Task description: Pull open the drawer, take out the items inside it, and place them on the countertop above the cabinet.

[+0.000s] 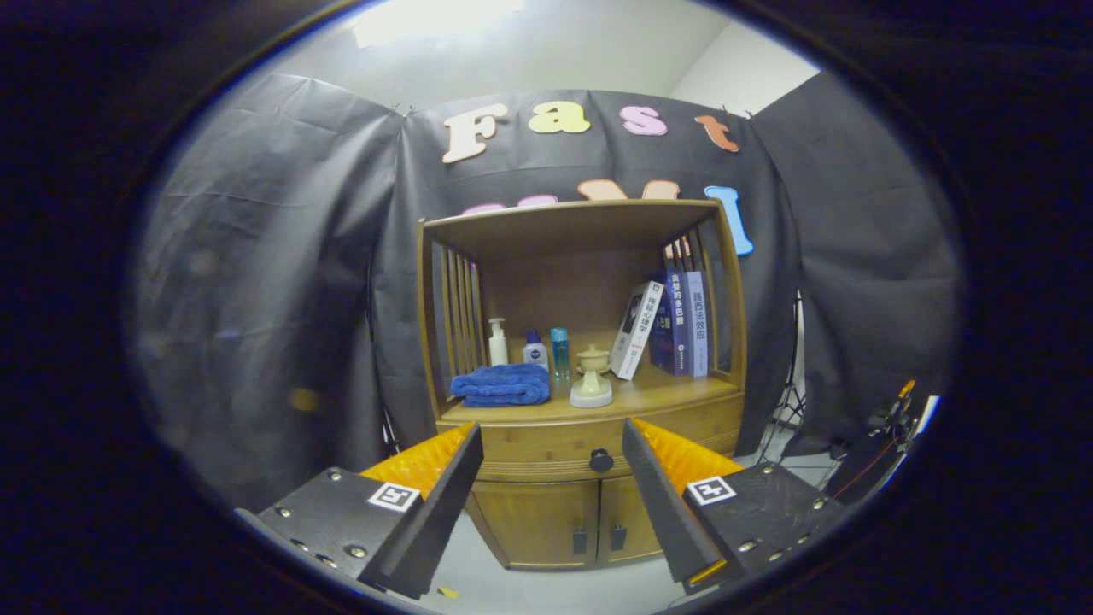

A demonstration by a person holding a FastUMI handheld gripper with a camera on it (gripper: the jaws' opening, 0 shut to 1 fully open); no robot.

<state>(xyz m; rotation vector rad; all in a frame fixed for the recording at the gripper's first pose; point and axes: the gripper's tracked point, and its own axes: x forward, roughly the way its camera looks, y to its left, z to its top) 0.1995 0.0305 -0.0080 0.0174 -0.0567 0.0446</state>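
Note:
A wooden cabinet (589,401) stands ahead against the black cloth wall. Its drawer (546,444) sits shut under the countertop (649,391), with a round dark knob (601,460) at its middle. My gripper (551,465) is open and holds nothing; its fingers frame the drawer front, and the knob lies between the fingertips but well beyond them. What is inside the drawer is hidden.
On the countertop lie a folded blue towel (502,384), three small bottles (533,346), a cream lidded cup (592,376) and leaning books (675,325). Two lower doors (568,521) sit beneath the drawer. A tripod (790,410) and cabled gear (888,427) stand to the right.

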